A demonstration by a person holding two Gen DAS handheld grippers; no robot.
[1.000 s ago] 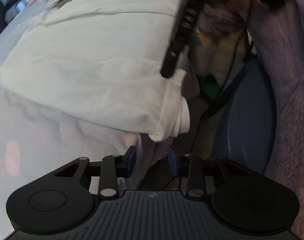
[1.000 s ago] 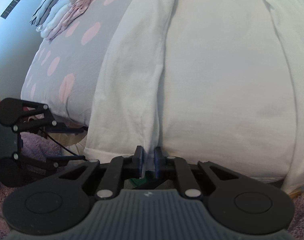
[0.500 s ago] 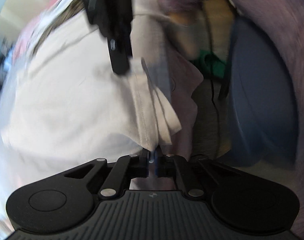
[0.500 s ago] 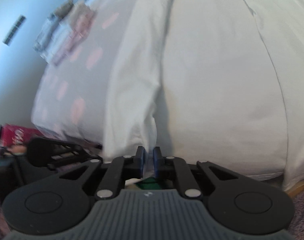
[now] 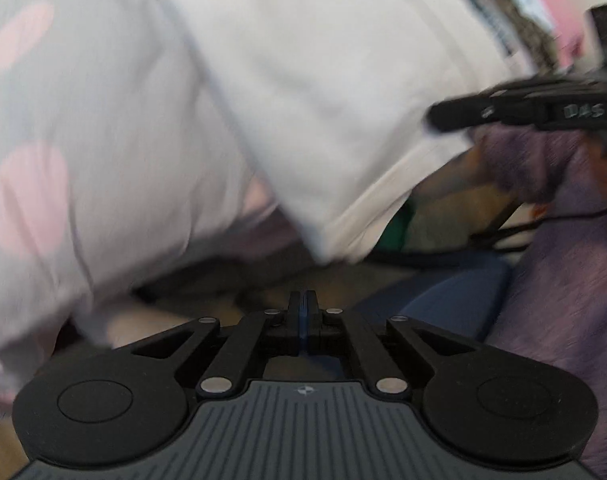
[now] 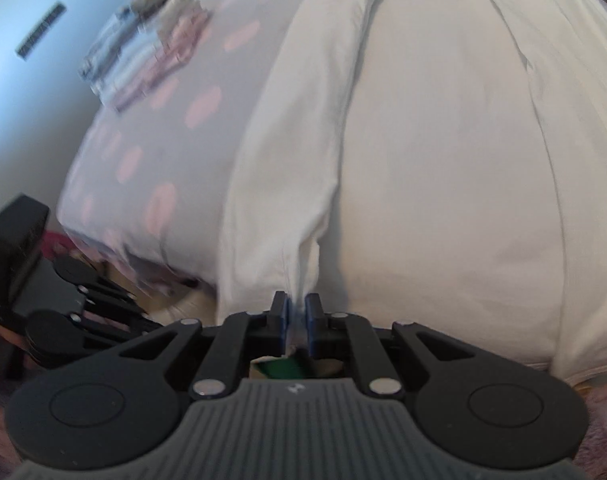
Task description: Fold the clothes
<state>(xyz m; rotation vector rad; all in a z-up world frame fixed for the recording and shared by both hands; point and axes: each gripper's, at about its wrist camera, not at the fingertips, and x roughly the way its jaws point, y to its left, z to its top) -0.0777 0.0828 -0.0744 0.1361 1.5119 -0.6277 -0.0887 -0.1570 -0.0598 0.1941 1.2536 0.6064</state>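
Left wrist view, left tongs (image 5: 302, 312): we saw them closed on nothing, off the bed's near edge.
White garment (image 5: 323, 80): lay on the dotted bedsheet (image 5: 83, 120), hem overhanging.
Right wrist view, right tongs (image 6: 297, 320): we saw them pinching the white garment's near hem.
Far left: folded clothes (image 6: 143, 44).

One white garment (image 6: 443, 180), two hand-held grippers (image 6: 297, 312) (image 5: 302, 312), one folded stack (image 6: 143, 48)
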